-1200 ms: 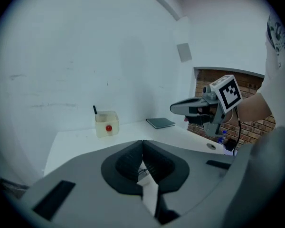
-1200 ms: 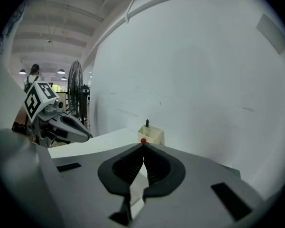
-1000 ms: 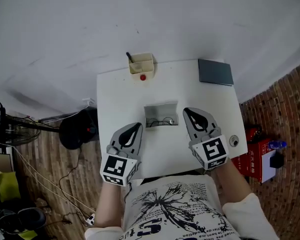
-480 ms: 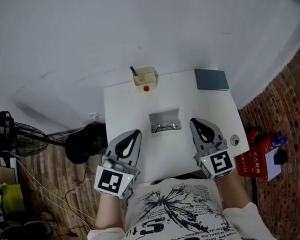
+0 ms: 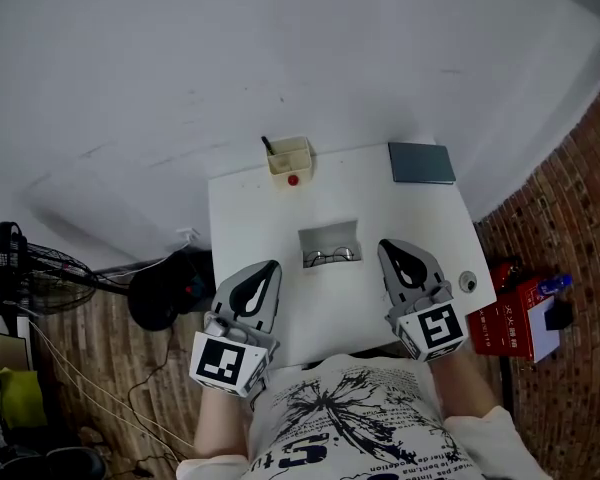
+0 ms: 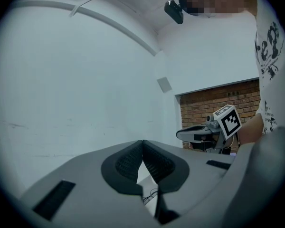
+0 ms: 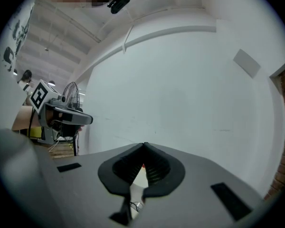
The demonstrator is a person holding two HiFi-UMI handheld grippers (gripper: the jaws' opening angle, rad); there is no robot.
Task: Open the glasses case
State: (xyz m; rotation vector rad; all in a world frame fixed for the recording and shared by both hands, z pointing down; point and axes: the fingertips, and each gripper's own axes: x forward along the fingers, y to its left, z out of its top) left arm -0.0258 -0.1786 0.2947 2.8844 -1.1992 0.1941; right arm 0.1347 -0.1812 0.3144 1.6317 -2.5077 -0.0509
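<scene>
In the head view, a white square table (image 5: 250,208) is being shown standing against a plain white wall (image 5: 280,48), with wood-patterned flooring (image 5: 100,368) lying to its left and red brickwork (image 5: 570,218) to its right. The grey rectangular glasses case (image 5: 330,236) is lying open at the middle of the table, a pair of thin-framed spectacles (image 5: 332,257) being exposed inside it. At the far edge a cream box-shaped pen holder (image 5: 290,154) is standing, with a small red dot (image 5: 293,179) just in front of it, and a dark slate-coloured flat notebook (image 5: 421,163) is resting at the far right corner. A small round metal object (image 5: 467,282) is sitting near the right edge. The left gripper (image 5: 271,266) and the right gripper (image 5: 387,245) are being held over the near edge, one on each side of the case and apart from it. A black floor fan (image 5: 20,263) and a red box (image 5: 505,323) are standing on the floor. In the left gripper view, the ribbed black pads (image 6: 126,163) are being pressed together with nothing between them, the wall filling the scene and the brickwork showing at the right. In the right gripper view, the jaws are likewise being kept closed tip to tip on nothing, and the spectacles are being glimpsed below them.
</scene>
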